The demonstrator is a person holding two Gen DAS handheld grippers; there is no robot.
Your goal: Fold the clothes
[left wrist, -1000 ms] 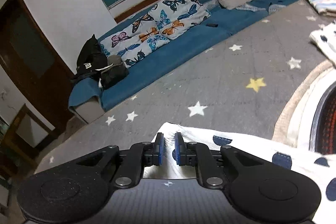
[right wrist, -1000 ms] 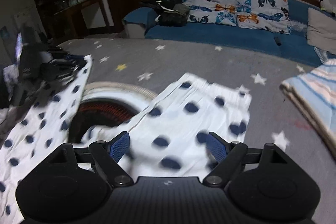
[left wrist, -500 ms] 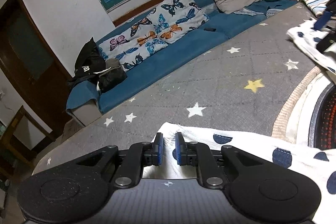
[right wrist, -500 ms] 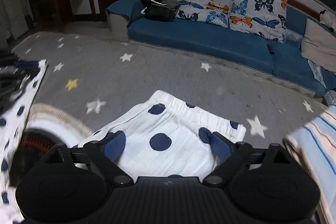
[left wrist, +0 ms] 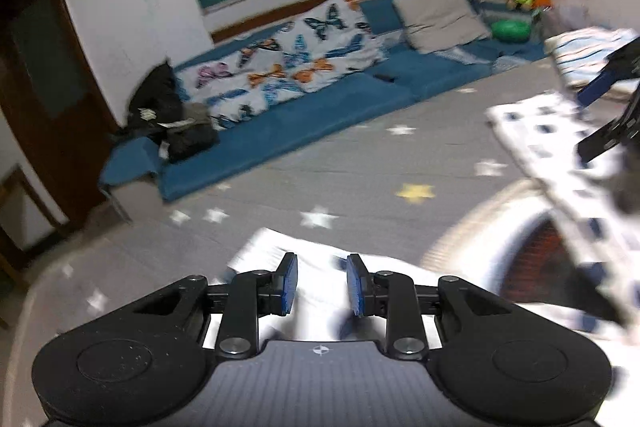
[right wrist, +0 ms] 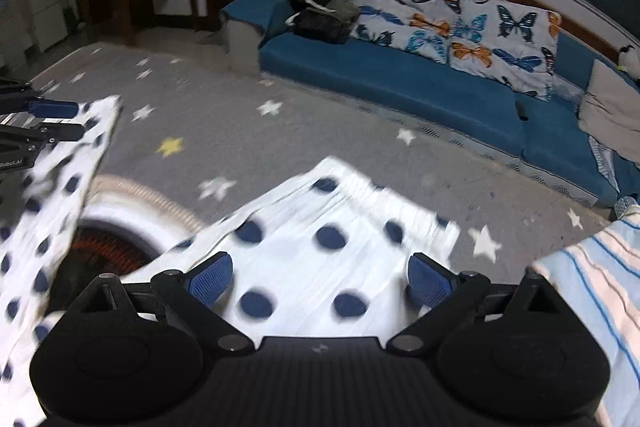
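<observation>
A: Where is the garment?

B: The white polka-dot garment (right wrist: 320, 259) is spread over the star-patterned grey mat (right wrist: 280, 131), with one gathered end lying flat toward the blue sofa (right wrist: 400, 75) and another stretch lifted at the mat's left side, over a round thing with a red-ribbed middle (right wrist: 104, 251).

A: And the tools?

B: The right tool (right wrist: 320, 279) hangs above the flat end with its blue pads wide apart and nothing between them. The left tool (left wrist: 321, 285) has its pads parted by a clear gap, with white cloth below and ahead of them. The blur keeps me from saying whether any fabric sits in that gap, though it does not look pinched. In the right wrist view the left tool shows at the far left edge against the raised cloth.

A: Which step is this?

B: I judge it mid-fold: one part is laid down and the other is raised. Whether the raised part is being let go or taken up, I cannot tell.

A: What does the next move need?

B: The edges should meet squarely, and the cloth should stay off the folded striped pile (right wrist: 592, 291) at the mat's right edge.
</observation>
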